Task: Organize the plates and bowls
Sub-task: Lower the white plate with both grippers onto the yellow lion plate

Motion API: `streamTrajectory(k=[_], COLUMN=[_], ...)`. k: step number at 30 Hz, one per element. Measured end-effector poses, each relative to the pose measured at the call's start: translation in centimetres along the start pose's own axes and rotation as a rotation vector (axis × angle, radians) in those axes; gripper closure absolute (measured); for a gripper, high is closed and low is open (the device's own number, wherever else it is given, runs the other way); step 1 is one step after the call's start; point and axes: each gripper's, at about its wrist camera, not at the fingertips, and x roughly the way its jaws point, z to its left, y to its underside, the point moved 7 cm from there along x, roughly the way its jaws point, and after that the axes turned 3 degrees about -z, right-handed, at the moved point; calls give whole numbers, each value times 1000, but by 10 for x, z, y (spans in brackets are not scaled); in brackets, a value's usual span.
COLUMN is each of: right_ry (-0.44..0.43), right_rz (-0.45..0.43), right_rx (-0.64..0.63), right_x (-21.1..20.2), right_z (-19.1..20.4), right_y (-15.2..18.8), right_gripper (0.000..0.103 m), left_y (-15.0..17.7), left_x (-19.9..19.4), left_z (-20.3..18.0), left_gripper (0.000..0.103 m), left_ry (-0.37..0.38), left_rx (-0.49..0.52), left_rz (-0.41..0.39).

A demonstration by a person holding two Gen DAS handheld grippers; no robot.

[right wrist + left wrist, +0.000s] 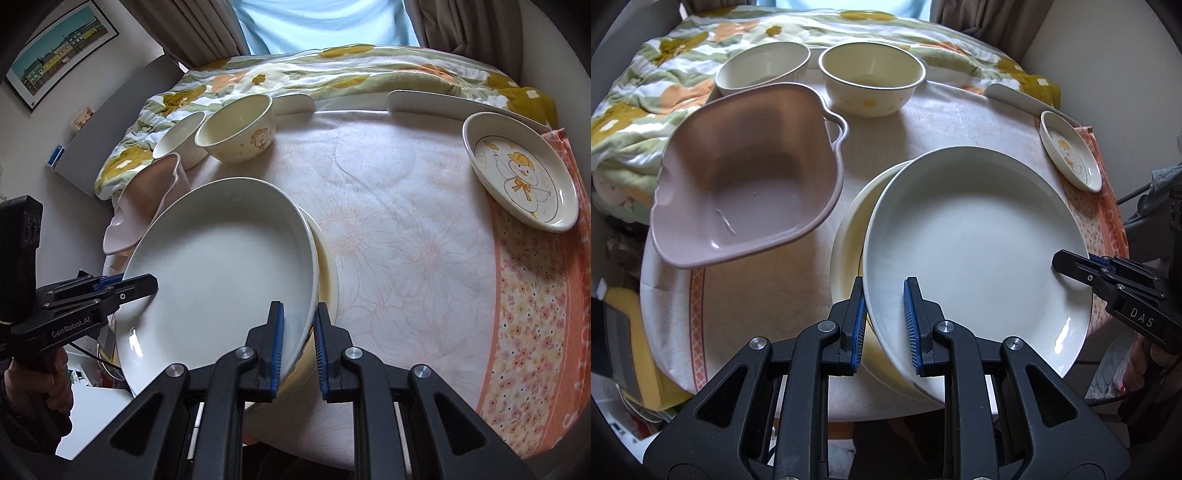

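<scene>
Left wrist view, nearest first: the left gripper [885, 325] has its jaws nearly closed on the near rim of a large white plate [975, 251], one blue pad under the rim and one inside it. The right gripper [1071, 266] pinches the same plate at its right rim, jaws nearly closed as well. The plate is tilted, lifted above a cream plate [849, 236] that lies just beneath it on the surface [775, 295], which is covered by a pale floral cloth. Left of the plates sits a pink square basin [750, 177] with handles. Behind it stand two cream bowls, a plain bowl [762, 68] on the left and a yellow-dotted bowl [871, 79] beside it. Far right, a small duck-print dish [1071, 153] rests near the edge, on an orange patterned strip of the cloth. Beyond the surface lies a floral quilt [665, 74]. In the right wrist view a hand [37, 384] holds the left gripper's handle.
</scene>
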Motion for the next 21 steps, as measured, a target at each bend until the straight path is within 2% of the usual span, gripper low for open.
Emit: streamTrajectory(k=[10, 17, 21], right_ry=[45, 68, 68], right_rz=[-10, -23, -21], right_rx=[-20, -53, -52], right_x=[7, 7, 8], right_z=[-3, -5, -6], right_y=[11, 11, 12], right_gripper=[88, 88, 88], left_y=[3, 6, 4], left_x=[19, 25, 25], left_z=[-2, -5, -8], left_gripper=[86, 86, 86], left_ry=[-12, -47, -93], left_rx=[7, 30, 74], left_rz=[13, 15, 4])
